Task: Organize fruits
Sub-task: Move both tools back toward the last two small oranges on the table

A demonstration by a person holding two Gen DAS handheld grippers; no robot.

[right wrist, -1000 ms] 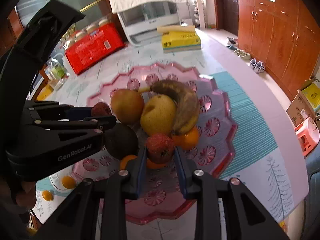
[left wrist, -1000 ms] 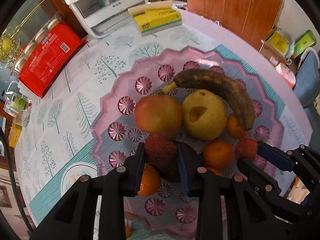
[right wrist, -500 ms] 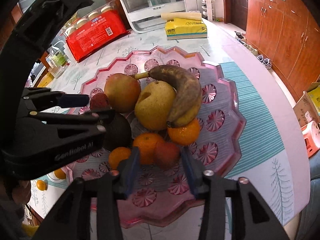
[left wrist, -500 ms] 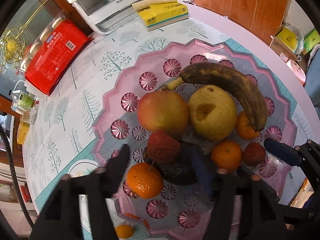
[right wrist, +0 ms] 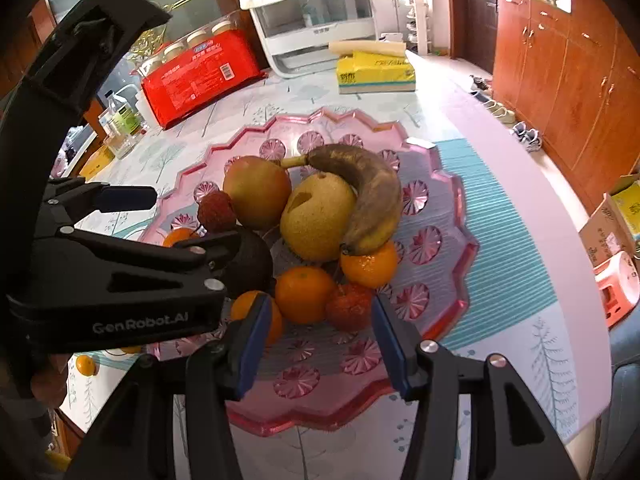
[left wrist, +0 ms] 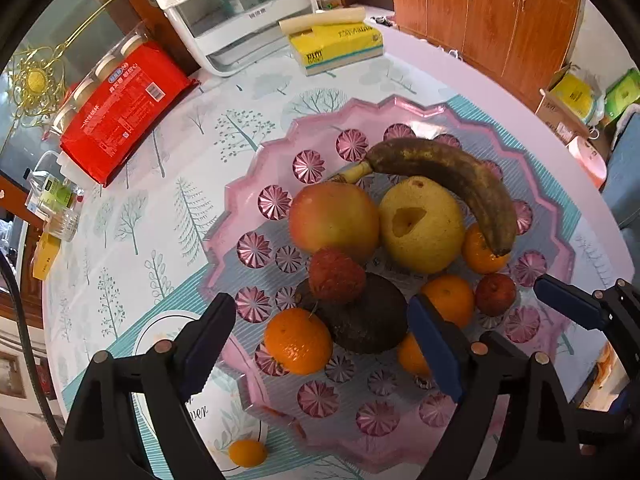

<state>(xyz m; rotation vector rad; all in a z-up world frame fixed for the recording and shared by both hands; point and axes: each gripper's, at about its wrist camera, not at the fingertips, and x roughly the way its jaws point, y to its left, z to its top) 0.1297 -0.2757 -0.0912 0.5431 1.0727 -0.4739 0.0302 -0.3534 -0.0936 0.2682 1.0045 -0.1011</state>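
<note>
A pink scalloped tray (left wrist: 244, 200) (right wrist: 452, 216) holds an apple (left wrist: 334, 218), a yellow pear (left wrist: 422, 226), a brown banana (left wrist: 448, 172), a dark avocado (left wrist: 364, 320), several oranges (left wrist: 298, 340) and two lychees. One lychee (left wrist: 336, 276) rests on the avocado. The other lychee (right wrist: 349, 307) lies by the oranges near the tray's front. My left gripper (left wrist: 320, 344) is open and empty above the avocado. My right gripper (right wrist: 320, 340) is open and empty just behind its lychee.
A red package (left wrist: 120, 108), a yellow tissue box (left wrist: 338, 46) and a white appliance (left wrist: 244, 12) stand at the back of the table. Small bottles (left wrist: 56, 204) sit at the left edge. A small orange (left wrist: 247, 453) lies on the cloth outside the tray.
Both grippers were shut on lychees a second ago. Both have opened, left the lychees on the tray and pulled back a little.
</note>
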